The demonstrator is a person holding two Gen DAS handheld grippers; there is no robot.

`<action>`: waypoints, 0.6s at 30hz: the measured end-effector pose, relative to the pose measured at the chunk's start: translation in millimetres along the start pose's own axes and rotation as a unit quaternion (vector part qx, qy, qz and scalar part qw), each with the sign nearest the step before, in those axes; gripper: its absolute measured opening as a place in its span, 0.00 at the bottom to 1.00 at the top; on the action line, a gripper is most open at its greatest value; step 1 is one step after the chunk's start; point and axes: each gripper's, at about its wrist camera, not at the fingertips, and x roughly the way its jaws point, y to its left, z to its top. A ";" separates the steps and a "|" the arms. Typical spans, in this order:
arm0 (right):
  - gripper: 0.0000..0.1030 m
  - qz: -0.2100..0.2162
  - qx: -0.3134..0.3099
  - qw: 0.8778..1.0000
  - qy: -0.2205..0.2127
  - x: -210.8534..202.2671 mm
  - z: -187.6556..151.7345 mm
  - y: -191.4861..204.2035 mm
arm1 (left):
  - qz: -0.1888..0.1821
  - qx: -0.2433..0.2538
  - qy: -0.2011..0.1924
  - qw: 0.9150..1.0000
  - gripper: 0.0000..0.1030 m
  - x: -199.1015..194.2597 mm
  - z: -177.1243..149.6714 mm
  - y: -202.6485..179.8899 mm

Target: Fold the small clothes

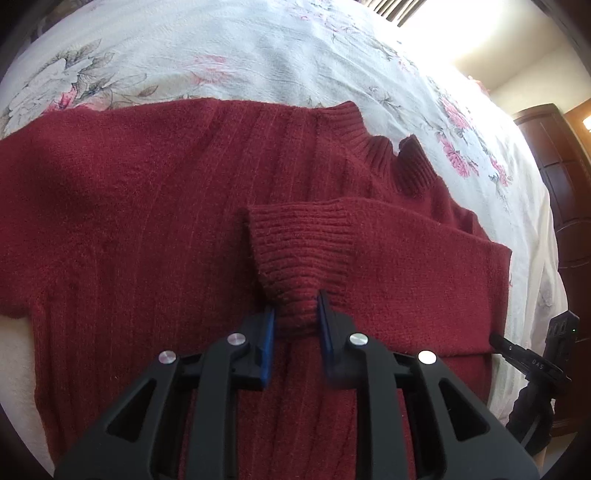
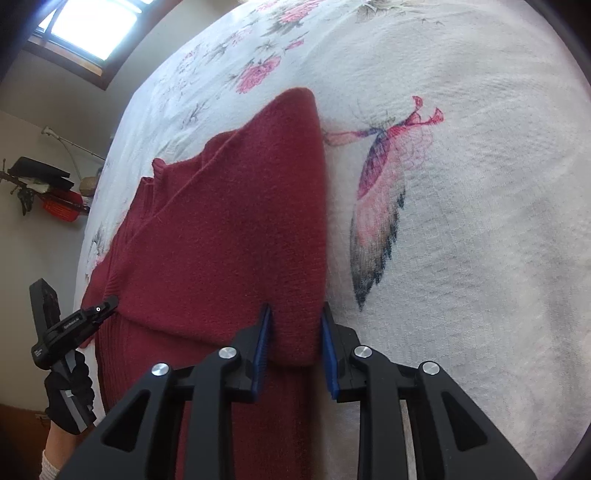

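Observation:
A dark red knit sweater [image 1: 147,221] lies flat on a floral bedspread [image 1: 258,48], its ribbed collar [image 1: 388,155] to the right. One sleeve is folded across the body. My left gripper [image 1: 295,314] is shut on that sleeve's ribbed cuff [image 1: 299,251], which bunches between the blue pads. In the right wrist view, my right gripper [image 2: 295,321] is shut on the folded edge of the sweater [image 2: 229,221] at the sleeve's near corner. The right gripper [image 1: 517,350] also shows at the left view's lower right, and the left gripper [image 2: 99,310] at the right view's left edge.
The bedspread [image 2: 480,184] stretches wide and bare to the right of the sweater. Dark wooden furniture [image 1: 561,166] stands past the bed's far side. A gloved hand [image 2: 70,398] holds the left gripper. A wall shelf with clutter [image 2: 48,188] and a window [image 2: 92,26] lie beyond.

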 end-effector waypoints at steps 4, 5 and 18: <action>0.32 -0.035 -0.048 0.998 -0.030 -25.4 2.2 25.6 | 0.001 -0.001 -0.049 0.999 0.25 -36.8 3.2 -6.7; 0.32 -0.035 -0.063 0.996 -0.045 -34.9 0.9 33.2 | 0.002 0.009 -0.063 0.998 0.25 -45.7 3.7 -12.8; 0.33 -0.039 -0.081 0.996 0.015 24.7 -7.7 58.2 | 0.016 0.050 0.002 0.999 0.25 23.0 -1.9 -33.5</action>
